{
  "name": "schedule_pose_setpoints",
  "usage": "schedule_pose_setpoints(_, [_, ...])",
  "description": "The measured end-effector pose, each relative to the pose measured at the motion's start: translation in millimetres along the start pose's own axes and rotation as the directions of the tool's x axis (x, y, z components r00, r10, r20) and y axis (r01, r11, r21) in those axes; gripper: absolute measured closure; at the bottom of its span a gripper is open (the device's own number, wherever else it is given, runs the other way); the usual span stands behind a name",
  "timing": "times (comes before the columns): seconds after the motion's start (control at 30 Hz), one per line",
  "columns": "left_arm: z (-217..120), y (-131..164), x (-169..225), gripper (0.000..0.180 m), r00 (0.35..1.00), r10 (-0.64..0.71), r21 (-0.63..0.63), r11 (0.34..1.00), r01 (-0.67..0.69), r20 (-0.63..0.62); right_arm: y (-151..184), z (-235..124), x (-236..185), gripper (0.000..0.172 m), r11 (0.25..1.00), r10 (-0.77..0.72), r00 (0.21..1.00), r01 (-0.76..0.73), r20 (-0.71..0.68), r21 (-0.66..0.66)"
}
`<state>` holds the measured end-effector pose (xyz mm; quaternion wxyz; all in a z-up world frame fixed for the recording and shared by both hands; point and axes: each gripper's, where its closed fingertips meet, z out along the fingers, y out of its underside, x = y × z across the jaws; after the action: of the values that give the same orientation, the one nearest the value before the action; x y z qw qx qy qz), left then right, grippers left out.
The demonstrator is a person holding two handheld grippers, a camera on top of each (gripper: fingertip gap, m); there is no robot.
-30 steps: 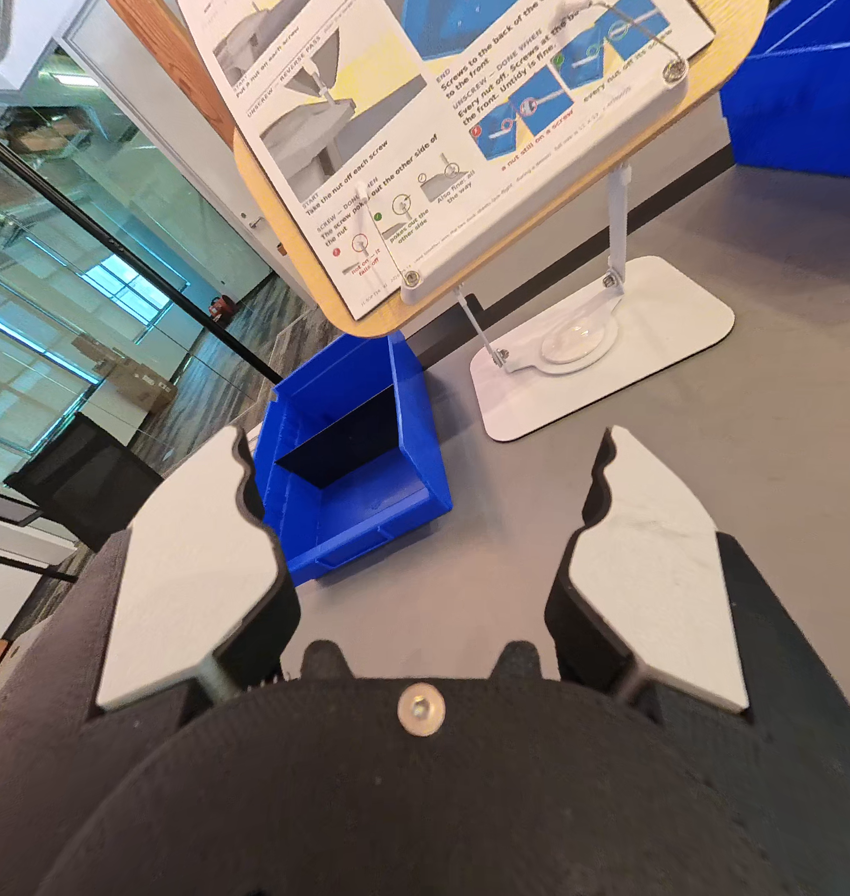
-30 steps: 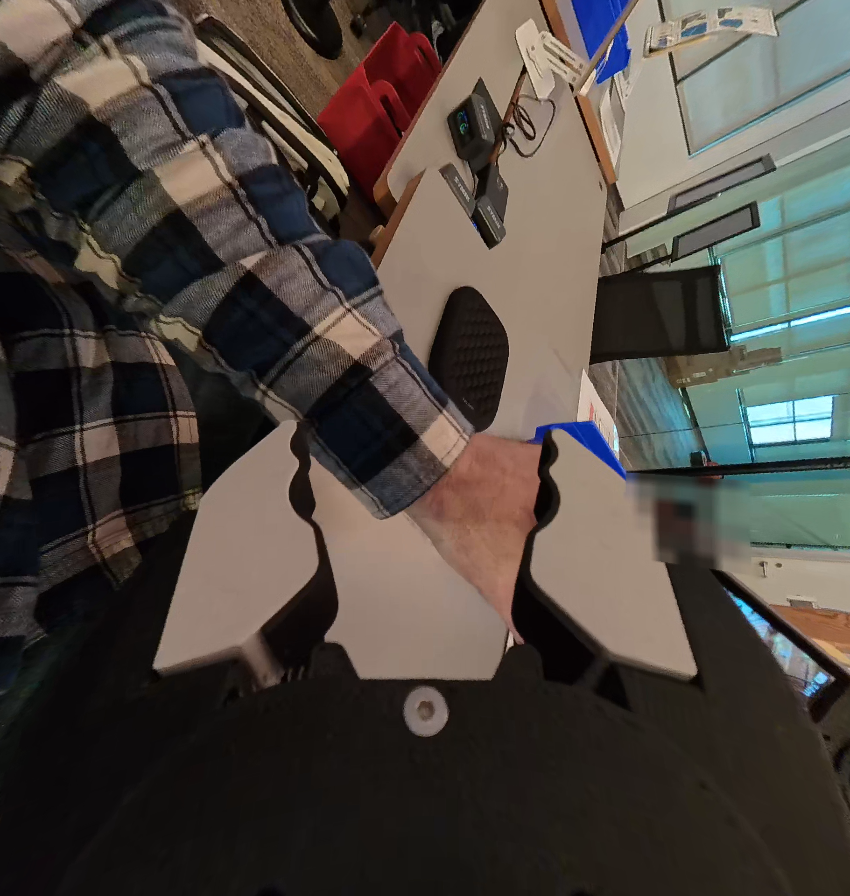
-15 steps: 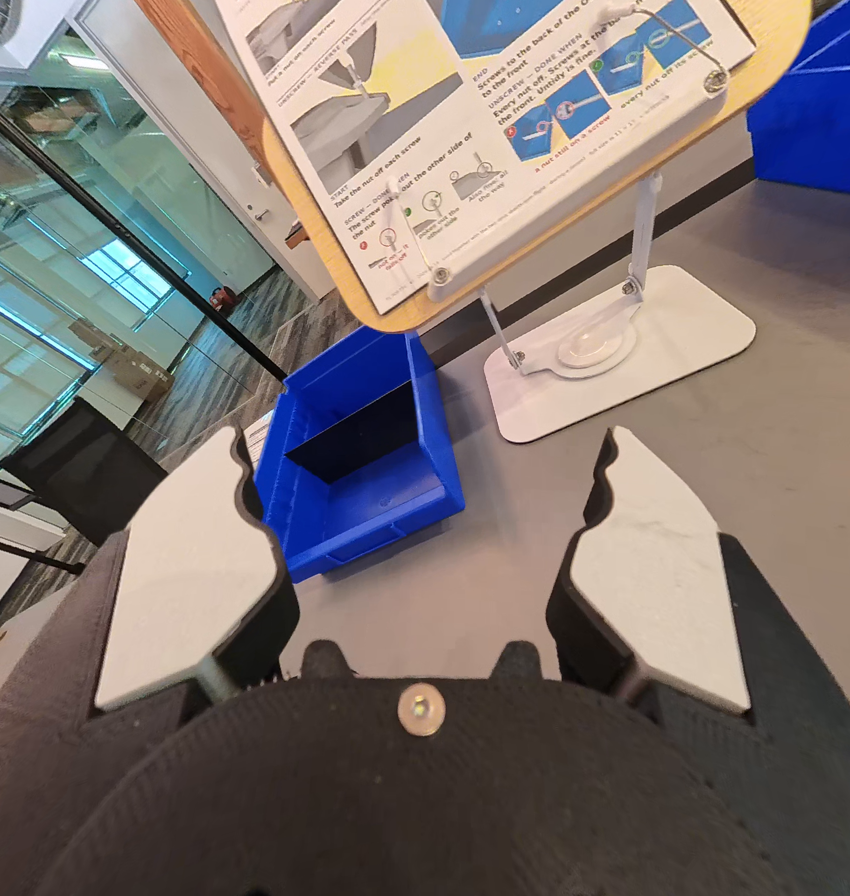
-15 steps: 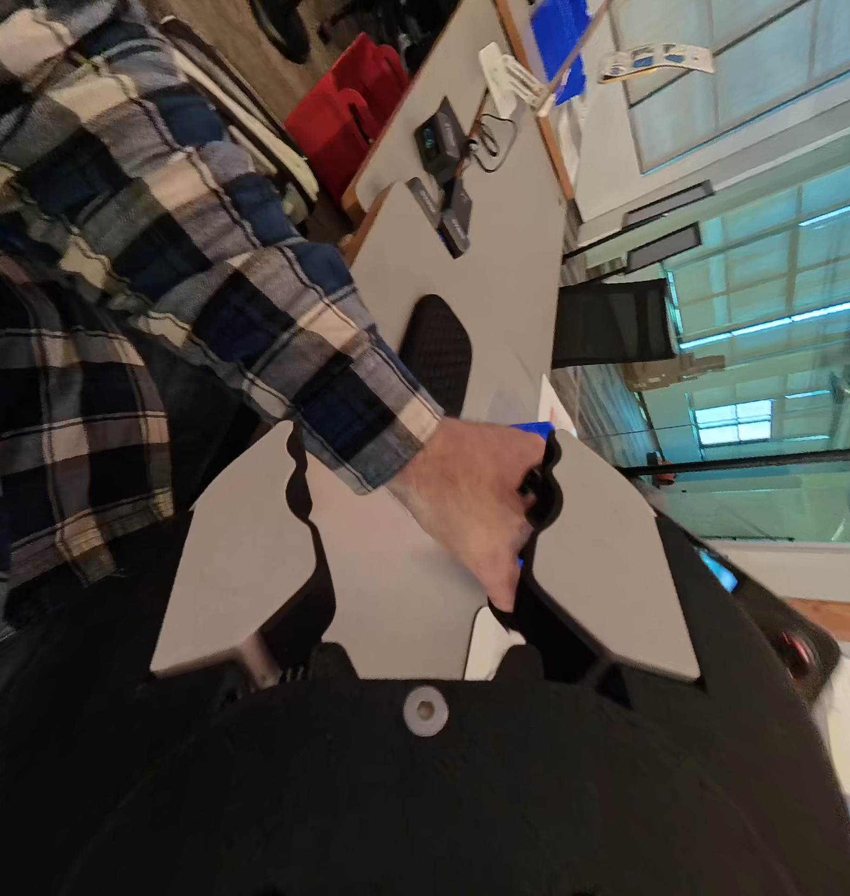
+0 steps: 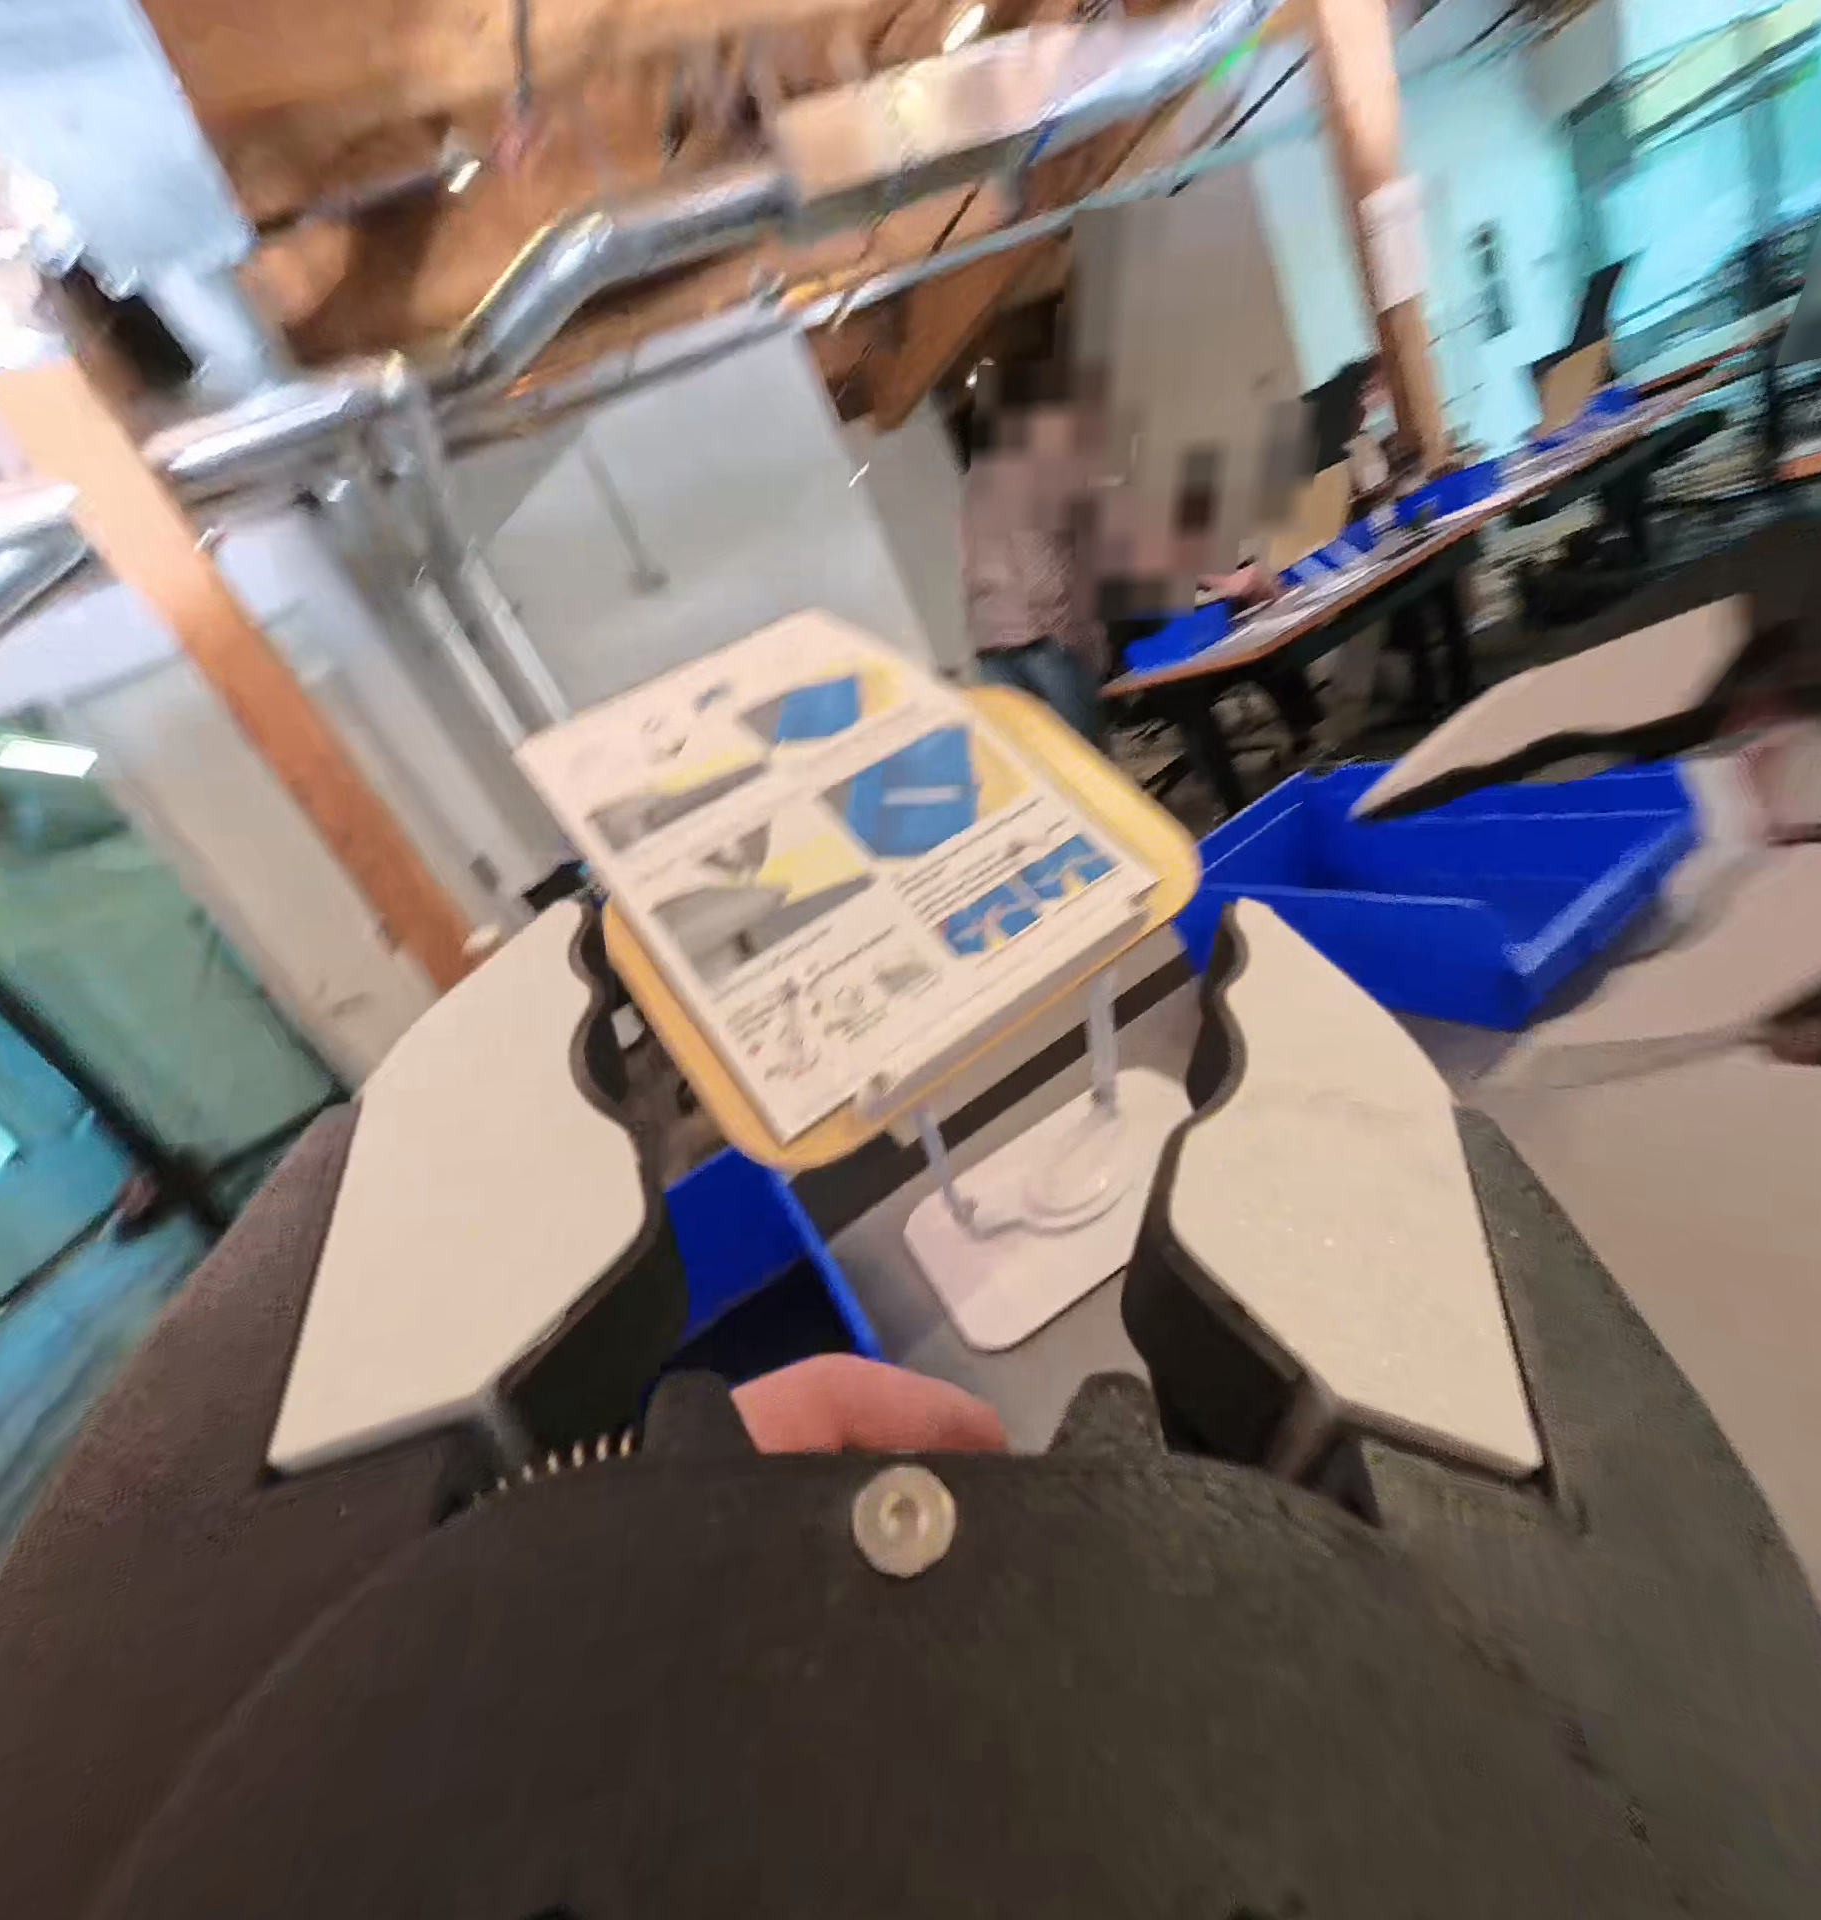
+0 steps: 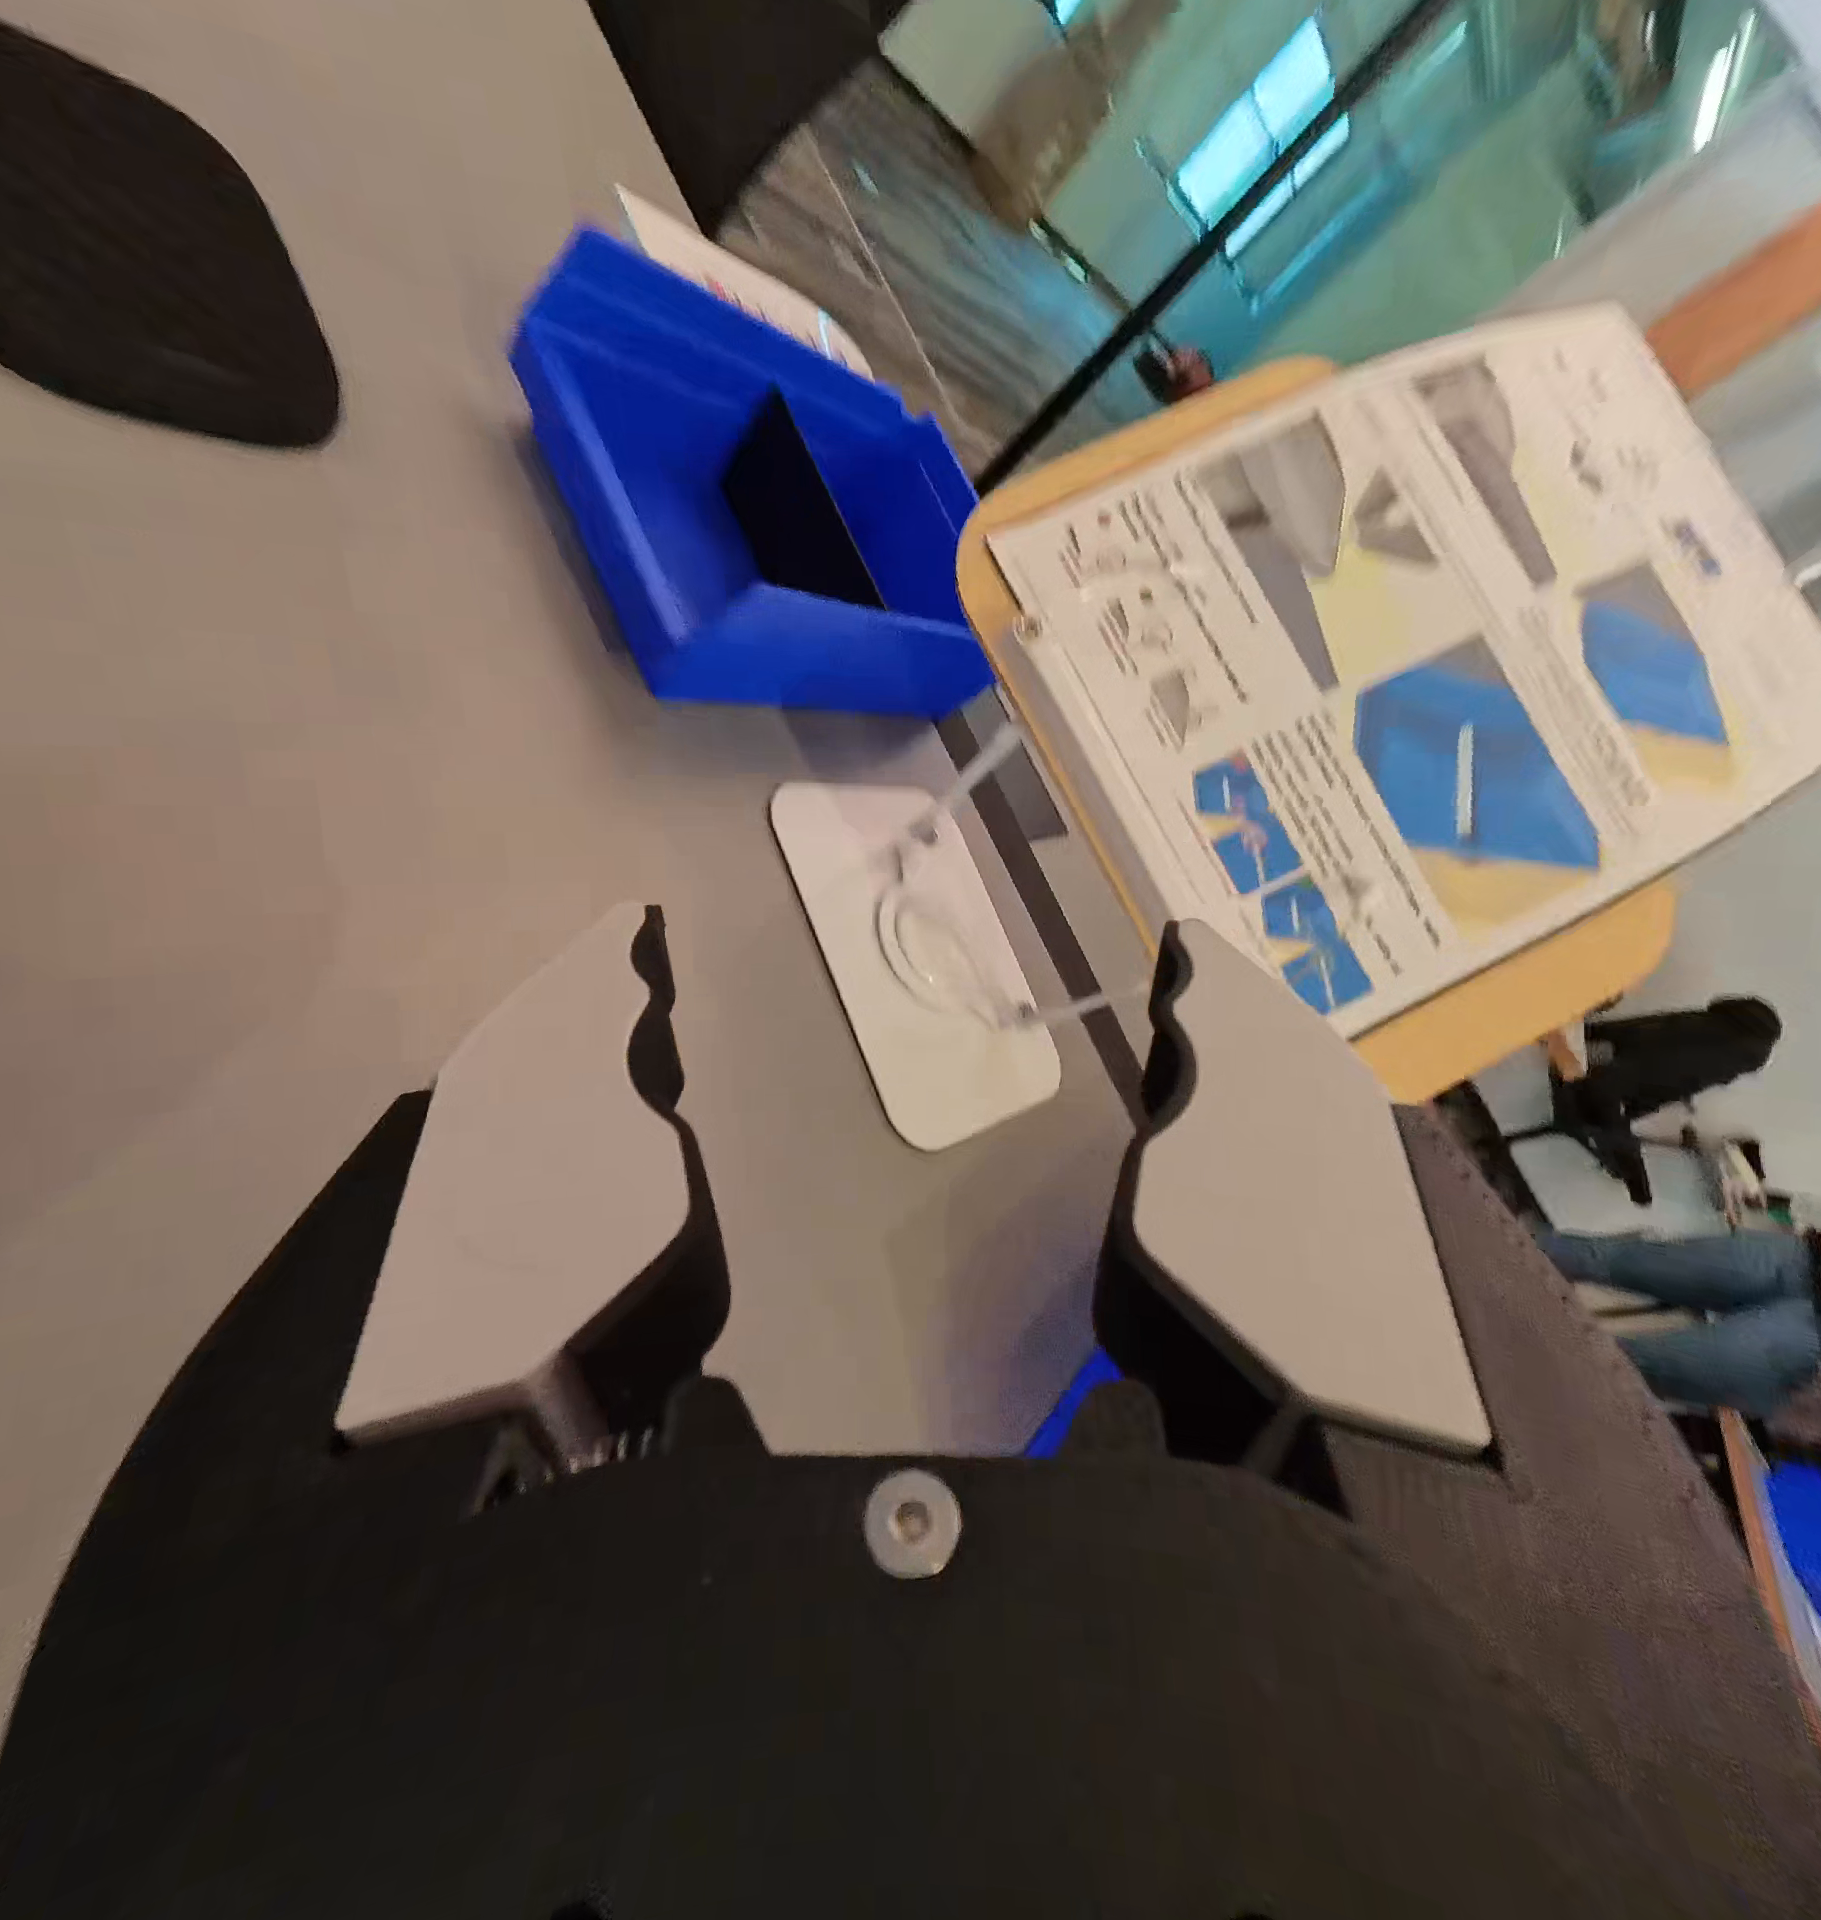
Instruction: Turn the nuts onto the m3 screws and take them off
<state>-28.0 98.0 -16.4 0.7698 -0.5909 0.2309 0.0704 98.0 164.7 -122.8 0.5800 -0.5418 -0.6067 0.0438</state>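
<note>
Two bright blue bins (image 6: pixel 740 540) (image 5: pixel 1457 894) sit on the plain grey table (image 6: pixel 262 831). The stand's board (image 6: pixel 1508 997) is tan under a white sheet (image 6: pixel 1425 644) printed in blue, yellow and grey, its base (image 6: pixel 916 966) white. A black dimpled pad (image 6: pixel 116 260) lies aside.

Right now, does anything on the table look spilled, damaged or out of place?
Nothing stands out. The small blue bin sits flat, the instruction board rests on its white stand, and both grippers are open and empty.

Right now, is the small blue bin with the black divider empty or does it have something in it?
Empty, as far as shows: the blue bin holds only its black divider; the compartment floor in view looks bare. The part behind the divider is hidden.
</note>
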Motion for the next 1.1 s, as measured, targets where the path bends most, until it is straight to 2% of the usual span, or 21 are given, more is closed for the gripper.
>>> schedule_pose_setpoints(0.1, [-16.5, -46.1, 46.7, 0.078, 0.982, 0.111, 0.161, 0.983, -0.086, -0.153, 18.8, 10.7, 2.4, 0.084, 0.997, 0.01, 1.0, -0.011, -0.018, -0.073])
schedule_pose_setpoints(0.17, [-32.0, -74.4, 87.2, 0.085, 0.947, 0.206, 0.281, 0.95, -0.134, -0.246, 29.1, 18.2, -0.2, 0.083, 0.992, -0.012, 1.0, 0.009, -0.023, -0.123])
schedule_pose_setpoints(0.23, [-42.8, -91.2, 126.2, 0.084, 0.903, 0.29, 0.332, 0.926, -0.182, -0.315, 35.8, 25.0, -5.7, 0.083, 0.986, -0.027, 1.0, 0.024, -0.015, -0.162])
schedule_pose_setpoints(0.37, [-63.0, -104.6, 204.3, 0.072, 0.79, 0.414, 0.402, 0.885, -0.234, -0.451, 42.0, 36.6, -20.3, 0.083, 0.975, -0.059, 0.998, 0.061, 0.014, -0.216])
schedule_pose_setpoints(0.5, [-58.9, -94.7, 248.2, 0.042, 0.744, 0.423, 0.371, 0.894, -0.25, -0.517, 42.2, 45.6, -40.6, 0.086, 0.959, -0.102, 0.993, 0.115, 0.063, -0.26])
schedule_pose_setpoints(0.63, [-47.3, -80.2, 258.0, 0.034, 0.744, 0.36, 0.309, 0.926, -0.215, -0.563, 36.0, 53.3, -61.6, 0.087, 0.946, -0.14, 0.984, 0.165, 0.106, -0.279])
schedule_pose_setpoints(0.8, [-39.8, -74.1, 252.1, 0.035, 0.76, 0.379, 0.277, 0.923, -0.268, -0.527, 32.1, 60.2, -80.6, 0.087, 0.936, -0.166, 0.975, 0.203, 0.149, -0.286])
schedule_pose_setpoints(0.97, [-29.5, -59.8, 242.5, 0.034, 0.773, 0.39, 0.205, 0.921, -0.332, -0.5, 32.5, 62.4, -85.9, 0.088, 0.932, -0.168, 0.973, 0.209, 0.16, -0.295])
schedule_pose_setpoints(1.1, [-29.3, -61.2, 238.5, 0.034, 0.783, 0.375, 0.189, 0.927, -0.325, -0.496, 30.2, 60.6, -84.2, 0.088, 0.934, -0.166, 0.974, 0.205, 0.154, -0.293])
